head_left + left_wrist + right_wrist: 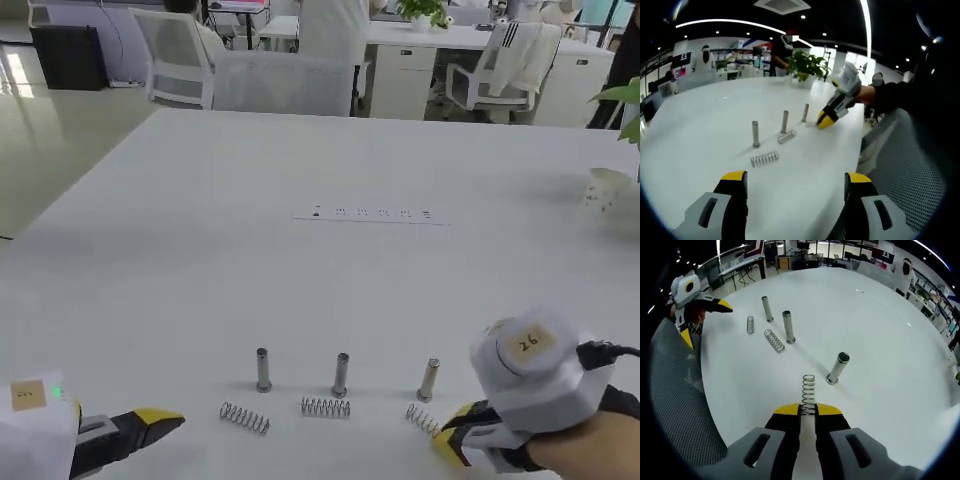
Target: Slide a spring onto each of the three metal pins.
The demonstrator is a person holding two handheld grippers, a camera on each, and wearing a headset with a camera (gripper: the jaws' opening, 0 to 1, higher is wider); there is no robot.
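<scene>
White table [200, 250], pins [341, 375] (three), springs [325, 407], perhaps sockets [370, 213]

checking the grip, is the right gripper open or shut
Shut: the right gripper has its yellow tips closed on the near end of the rightmost spring.

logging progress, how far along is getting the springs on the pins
Done: nothing, the three upright silver metal pins stand bare. In hand: the right gripper is shut on the end of one coiled wire spring. Left: all three; two other springs lie untouched, left gripper open.

Left gripper [796, 176] gapes wide before three upright pins [785, 121].
</scene>
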